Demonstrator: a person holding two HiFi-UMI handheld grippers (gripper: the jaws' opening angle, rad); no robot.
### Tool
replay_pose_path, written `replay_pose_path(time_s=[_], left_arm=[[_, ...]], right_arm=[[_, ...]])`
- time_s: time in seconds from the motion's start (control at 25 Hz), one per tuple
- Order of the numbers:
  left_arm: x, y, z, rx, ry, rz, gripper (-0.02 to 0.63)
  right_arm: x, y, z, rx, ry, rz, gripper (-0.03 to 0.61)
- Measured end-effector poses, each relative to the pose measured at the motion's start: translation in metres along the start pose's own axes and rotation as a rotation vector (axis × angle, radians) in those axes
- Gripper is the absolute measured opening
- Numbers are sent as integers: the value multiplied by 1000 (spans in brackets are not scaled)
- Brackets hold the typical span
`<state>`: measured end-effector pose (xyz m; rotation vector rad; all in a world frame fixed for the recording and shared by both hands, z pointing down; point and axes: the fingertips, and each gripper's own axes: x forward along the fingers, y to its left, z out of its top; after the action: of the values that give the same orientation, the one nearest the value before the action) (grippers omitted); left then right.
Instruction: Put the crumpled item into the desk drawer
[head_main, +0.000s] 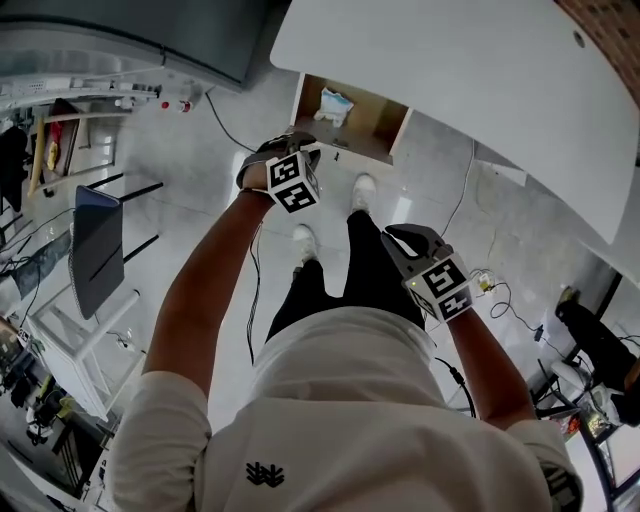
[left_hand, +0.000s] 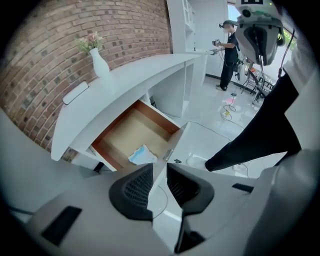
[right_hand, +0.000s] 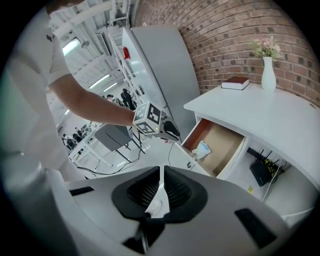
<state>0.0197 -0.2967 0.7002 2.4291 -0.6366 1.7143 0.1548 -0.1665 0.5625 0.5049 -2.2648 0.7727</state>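
The crumpled white and blue item (head_main: 335, 103) lies inside the open wooden desk drawer (head_main: 398, 135), near its front left corner. My left gripper (head_main: 298, 146) hovers just in front of the drawer and above the floor. Its jaws stand a little apart with nothing between them. The left gripper view looks past the left gripper (left_hand: 159, 176) down at the item (left_hand: 142, 155) in the drawer (left_hand: 165, 120). My right gripper (head_main: 402, 236) hangs back over the person's legs, shut and empty. The right gripper view shows the right gripper (right_hand: 161, 187), the left gripper (right_hand: 170, 131) and the item (right_hand: 202, 149).
A curved white desk (head_main: 450, 70) stands against a brick wall (left_hand: 45, 55), bearing a white vase with flowers (right_hand: 268, 72) and a book (right_hand: 235, 82). A dark box (right_hand: 262, 172) sits under the desk. Cables (head_main: 505, 300) trail on the floor. A chair (head_main: 95, 245) stands at the left.
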Motion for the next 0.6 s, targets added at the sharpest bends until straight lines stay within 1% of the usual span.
replay_pose_path(time_s=[0.2,0.44,0.6], left_arm=[[-59,-29,-16,-53,-48,3,98],[-130,-63,-39,-141,-125,-20,99],[-174,-82,-56,-196,-173,-43,99]], right_arm=[[0,45,8,-55,-13,-6,50],[3,103,19,-112,-23,-2,49],[2,134,25,-131,-39,-11,49]])
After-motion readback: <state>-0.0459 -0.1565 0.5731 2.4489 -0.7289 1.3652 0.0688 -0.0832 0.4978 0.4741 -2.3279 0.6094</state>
